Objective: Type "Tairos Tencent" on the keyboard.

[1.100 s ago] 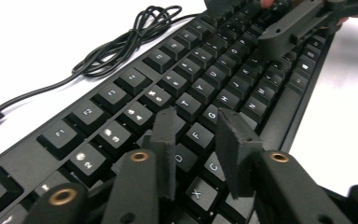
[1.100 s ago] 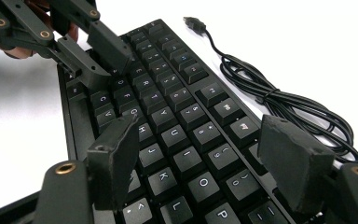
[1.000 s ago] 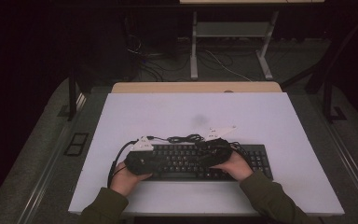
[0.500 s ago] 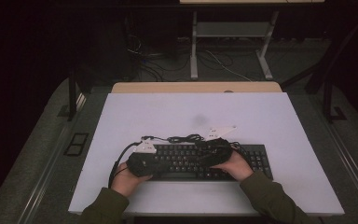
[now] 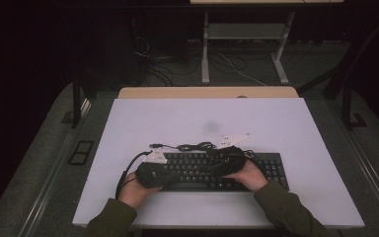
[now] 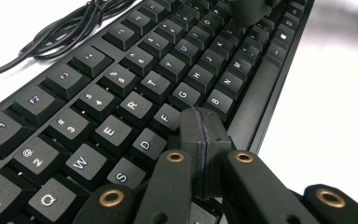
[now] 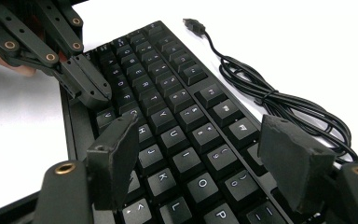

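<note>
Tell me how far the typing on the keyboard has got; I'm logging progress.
Done: the keyboard lies flat on the table with both tools over it. In hand: the left tool, jaws closed, has its tip at the keys near F and G; the right tool hovers open above the J and K area. Left: I can't tell which keys have been pressed or remain. The cable lies unplugged.

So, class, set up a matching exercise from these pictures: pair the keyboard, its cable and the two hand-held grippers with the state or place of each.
Things:
1. left hand-held gripper
2. right hand-held gripper
3. cable
4. keyboard

States:
A. bundled on the table behind the keyboard
B. jaws wide open over the keys
C. jaws shut, tips at the keys
D. lying flat on the white table

Pairs: 1-C, 2-B, 3-A, 4-D
</note>
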### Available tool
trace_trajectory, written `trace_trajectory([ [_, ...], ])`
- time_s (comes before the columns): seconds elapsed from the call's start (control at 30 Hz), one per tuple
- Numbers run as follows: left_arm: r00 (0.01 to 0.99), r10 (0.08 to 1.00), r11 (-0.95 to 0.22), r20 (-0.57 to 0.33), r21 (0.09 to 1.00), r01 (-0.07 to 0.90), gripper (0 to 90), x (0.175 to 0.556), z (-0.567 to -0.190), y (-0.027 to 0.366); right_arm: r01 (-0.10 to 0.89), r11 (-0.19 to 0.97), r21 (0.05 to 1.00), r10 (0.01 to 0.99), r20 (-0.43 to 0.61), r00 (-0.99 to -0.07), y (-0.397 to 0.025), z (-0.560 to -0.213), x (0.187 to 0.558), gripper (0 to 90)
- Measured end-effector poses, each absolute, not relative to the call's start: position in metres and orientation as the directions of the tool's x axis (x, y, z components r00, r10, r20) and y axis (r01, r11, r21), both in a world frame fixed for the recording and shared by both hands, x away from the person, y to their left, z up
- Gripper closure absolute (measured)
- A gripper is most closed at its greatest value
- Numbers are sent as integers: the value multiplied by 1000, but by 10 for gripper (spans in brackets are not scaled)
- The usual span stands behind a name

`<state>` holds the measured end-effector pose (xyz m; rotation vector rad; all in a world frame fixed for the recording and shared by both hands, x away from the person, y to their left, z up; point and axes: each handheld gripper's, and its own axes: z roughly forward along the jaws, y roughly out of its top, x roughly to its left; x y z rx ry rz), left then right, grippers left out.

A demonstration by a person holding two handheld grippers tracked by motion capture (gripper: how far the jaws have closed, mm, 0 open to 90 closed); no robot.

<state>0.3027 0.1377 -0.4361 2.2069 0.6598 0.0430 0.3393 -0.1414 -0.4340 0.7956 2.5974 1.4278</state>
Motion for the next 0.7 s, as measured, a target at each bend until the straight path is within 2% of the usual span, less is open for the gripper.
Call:
trace_trajectory([
  [0.7, 849, 500, -503, -169, 741, 444, 889, 303, -427, 141, 404, 433, 806, 471, 180, -864, -140, -434, 339, 290],
])
